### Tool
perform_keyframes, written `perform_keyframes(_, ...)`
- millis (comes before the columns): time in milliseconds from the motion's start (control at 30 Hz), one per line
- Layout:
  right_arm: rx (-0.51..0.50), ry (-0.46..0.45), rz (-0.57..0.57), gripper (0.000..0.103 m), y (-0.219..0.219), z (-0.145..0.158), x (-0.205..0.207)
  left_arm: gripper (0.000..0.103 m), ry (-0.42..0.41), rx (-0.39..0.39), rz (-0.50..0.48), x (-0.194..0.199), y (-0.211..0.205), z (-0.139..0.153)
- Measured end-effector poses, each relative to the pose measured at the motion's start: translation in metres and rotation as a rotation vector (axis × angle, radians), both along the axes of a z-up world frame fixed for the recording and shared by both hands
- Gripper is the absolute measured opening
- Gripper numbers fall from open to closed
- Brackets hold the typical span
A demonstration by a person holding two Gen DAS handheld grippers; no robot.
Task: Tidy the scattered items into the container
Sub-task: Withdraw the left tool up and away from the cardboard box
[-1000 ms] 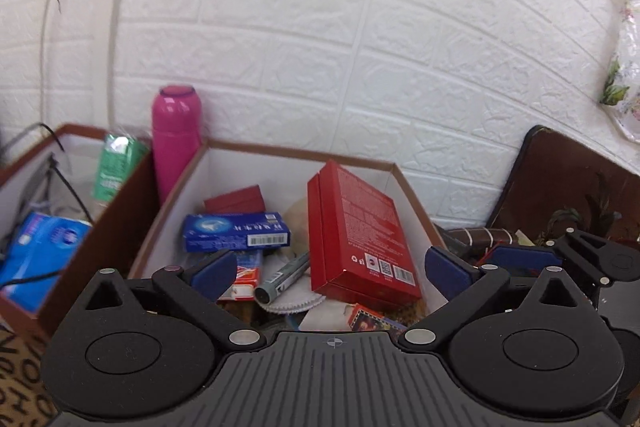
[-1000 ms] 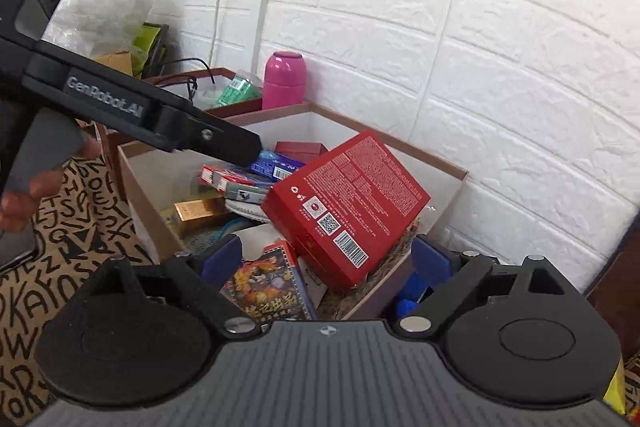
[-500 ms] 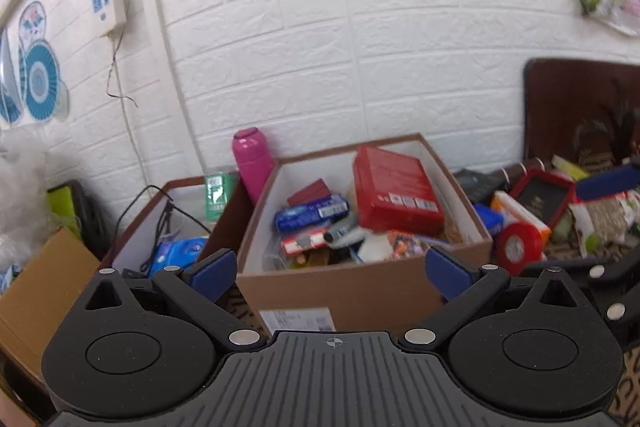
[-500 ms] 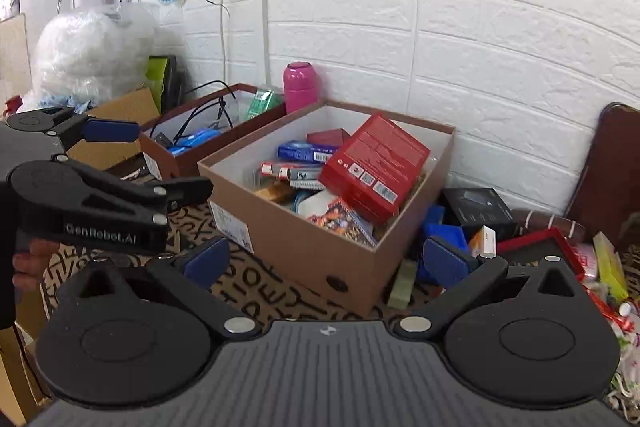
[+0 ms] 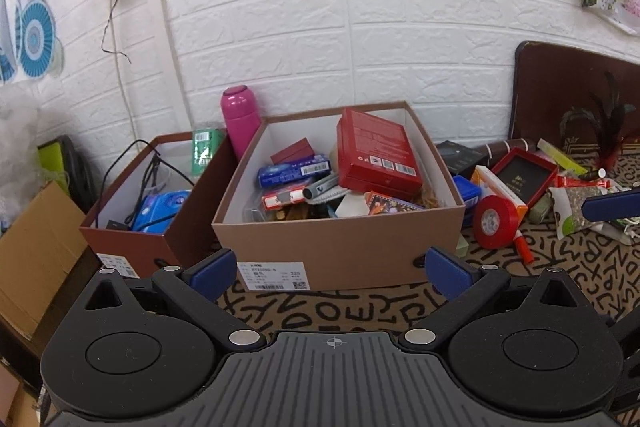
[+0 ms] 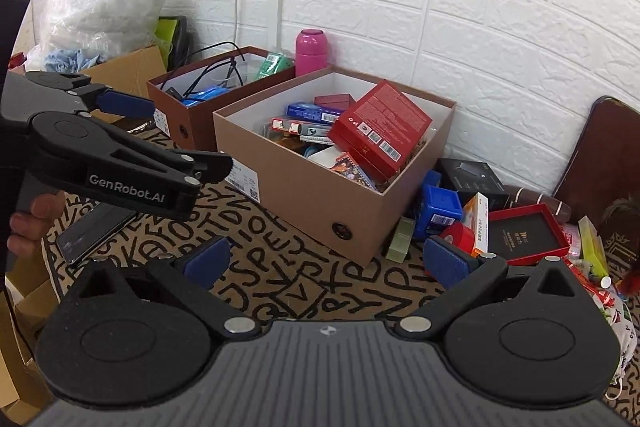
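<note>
Both grippers hang back from the tan box, pointing down at it across the lettered mat. The left gripper has its jaws spread wide with nothing between them; the box front sits at 12 o'clock beyond its blue pads. In the right wrist view the same tool shows side-on at 9 o'clock, its body angled downward, with a person's fingers wrapped around the handle below it. The right gripper is likewise released, jaws fully apart and empty, only mat showing between them.

The tan box lies at 12 o'clock from the right gripper, against the white brick wall. A large red carton leans tilted inside it on top of smaller packs. Loose items remain on the mat at 2 o'clock from the left gripper, just beside the box: a red tape roll, a blue case and a red frame. A darker brown box stands at 10 o'clock, touching the tan one.
</note>
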State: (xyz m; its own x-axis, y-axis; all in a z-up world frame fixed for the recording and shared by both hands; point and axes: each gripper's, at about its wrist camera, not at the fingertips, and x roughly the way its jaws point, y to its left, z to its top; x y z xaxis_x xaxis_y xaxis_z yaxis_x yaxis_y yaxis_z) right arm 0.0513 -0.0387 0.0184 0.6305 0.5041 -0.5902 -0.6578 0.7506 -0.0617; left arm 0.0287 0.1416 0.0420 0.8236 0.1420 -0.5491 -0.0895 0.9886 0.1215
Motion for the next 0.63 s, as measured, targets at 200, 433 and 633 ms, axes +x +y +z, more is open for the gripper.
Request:
perform_keyframes(200, -0.016, -0.007, 0.005, 0.102, 0.0042, -0.0006, -0.0022, 0.103, 0.003, -0.007, 0.005, 0.0011, -0.0004, -0.0003)
perform_keyframes(433, -0.021, 0.000, -0.002, 0.102, 0.0063, -0.0025, -0.0012, 0.103, 0.022, -0.031, 0.007, 0.0048, 0.0044, -0.0039)
perform_keyframes(633, -0.025, 0.005, 0.004, 0.102, 0.0082, -0.0044, -0.0008, 0.103, 0.033, -0.031, 0.004, 0.0065, 0.0057, -0.0054)
